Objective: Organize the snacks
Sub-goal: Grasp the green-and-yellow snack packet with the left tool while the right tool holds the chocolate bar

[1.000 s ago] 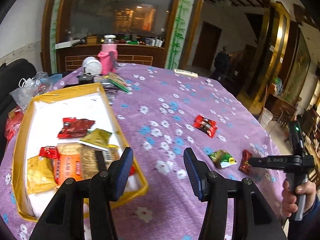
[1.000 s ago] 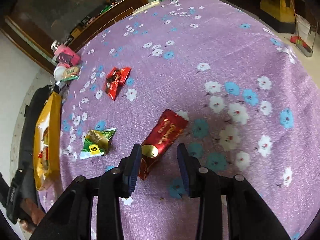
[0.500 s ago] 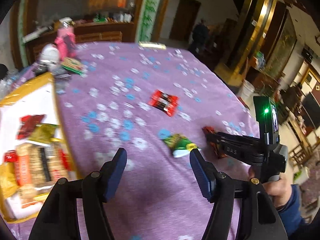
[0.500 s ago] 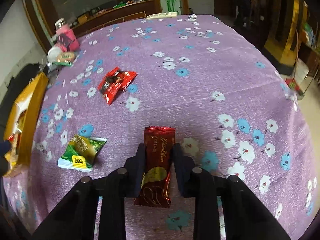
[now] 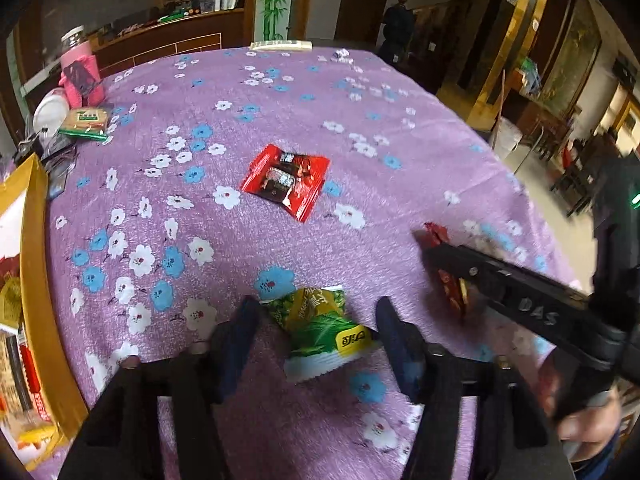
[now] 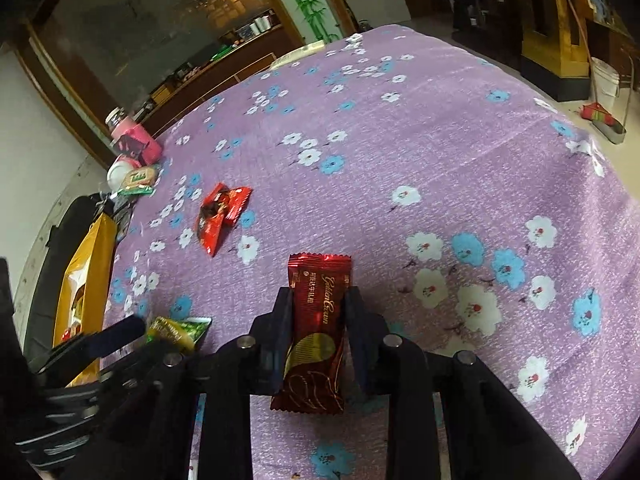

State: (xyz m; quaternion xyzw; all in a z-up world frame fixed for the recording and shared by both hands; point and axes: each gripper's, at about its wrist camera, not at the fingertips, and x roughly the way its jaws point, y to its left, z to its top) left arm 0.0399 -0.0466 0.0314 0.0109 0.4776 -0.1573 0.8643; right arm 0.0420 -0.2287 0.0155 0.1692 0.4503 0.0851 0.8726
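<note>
On the purple flowered tablecloth we see a green snack packet lying between the wide-spread fingers of our left gripper, untouched. Our right gripper is clamped on a dark red wafer bar. A red candy packet lies farther off; the yellow-rimmed box sits at the left.

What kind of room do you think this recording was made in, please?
Probably a restaurant or banquet hall: a large table under a floral cloth, a serving counter with cups behind, and more chairs off to the side.
</note>
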